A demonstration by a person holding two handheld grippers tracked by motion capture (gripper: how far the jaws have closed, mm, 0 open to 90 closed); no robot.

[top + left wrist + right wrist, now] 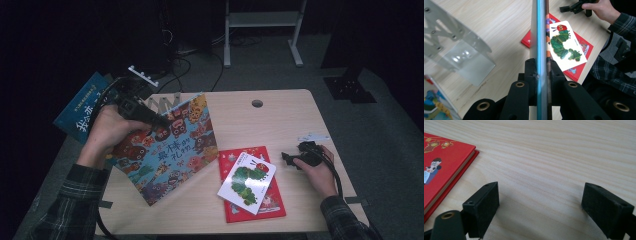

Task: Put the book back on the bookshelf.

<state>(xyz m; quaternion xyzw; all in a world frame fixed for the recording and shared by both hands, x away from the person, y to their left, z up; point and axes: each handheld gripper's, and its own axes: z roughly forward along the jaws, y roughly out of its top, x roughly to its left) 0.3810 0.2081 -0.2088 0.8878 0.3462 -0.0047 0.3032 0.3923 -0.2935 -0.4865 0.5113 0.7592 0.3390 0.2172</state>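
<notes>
The left gripper (pixel 159 120) clamps the large, colourful, thin picture book (pixel 170 150) at its top edge; stiff yet swing-prone. The right gripper (pixel 540 211) rests open.

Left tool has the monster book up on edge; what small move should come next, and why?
Probably carry the monster book toward the clear rack at the table's back-left and lower it in. The left tool is shut on the book's edge, holding it tilted off the table, and the rack stands just beside it. The right tool rests open on the table, idle.
</notes>
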